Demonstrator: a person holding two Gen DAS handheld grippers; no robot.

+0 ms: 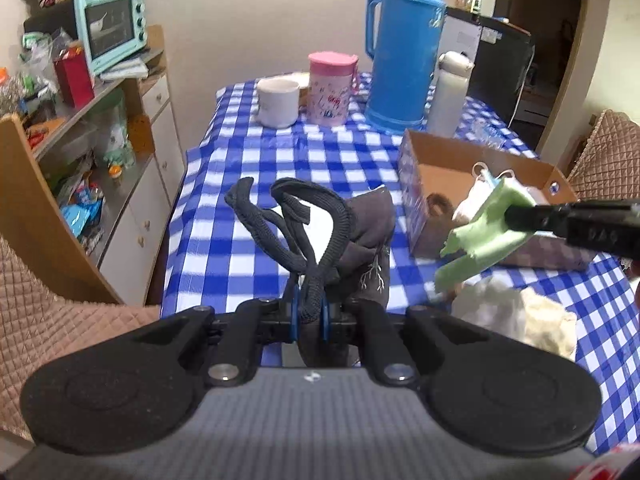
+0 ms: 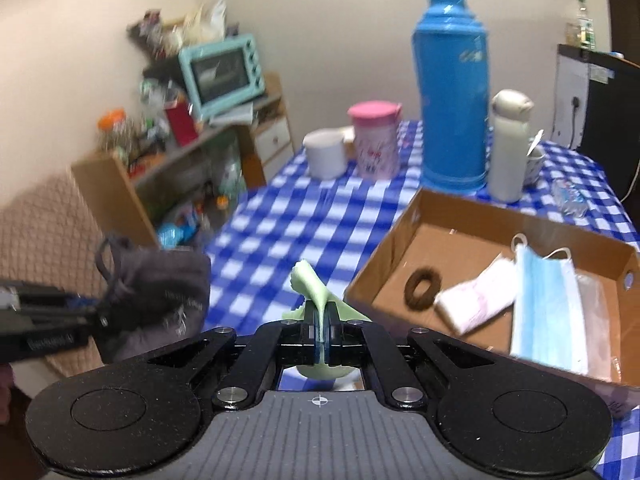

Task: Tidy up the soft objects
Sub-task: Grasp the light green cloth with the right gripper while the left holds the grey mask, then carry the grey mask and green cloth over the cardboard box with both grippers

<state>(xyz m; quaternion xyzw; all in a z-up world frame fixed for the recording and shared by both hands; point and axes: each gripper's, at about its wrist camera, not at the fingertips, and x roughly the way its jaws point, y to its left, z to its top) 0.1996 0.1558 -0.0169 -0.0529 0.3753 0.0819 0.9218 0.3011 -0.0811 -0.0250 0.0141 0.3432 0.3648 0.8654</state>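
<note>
A grey drawstring pouch (image 1: 366, 236) is pinched by the left gripper (image 1: 308, 316); a green cloth (image 2: 316, 300) is clamped by the right gripper (image 2: 322, 334) beside the cardboard box (image 2: 384, 264) at the table's (image 1: 280, 152) right edge.

No legible text anywhere

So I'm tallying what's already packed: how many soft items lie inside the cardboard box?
3: a brown hair scrunchie on the box floor, a white tissue pack beside it, a blue face mask at right. More may hide beneath the mask.

You've got on the desk (image 2: 280, 216): one open brown cardboard box (image 2: 408, 240), one tall blue plastic thermos (image 2: 452, 92), one pink lidded cup (image 2: 376, 140), one white ceramic mug (image 2: 324, 154), one white flask (image 2: 508, 144).
</note>
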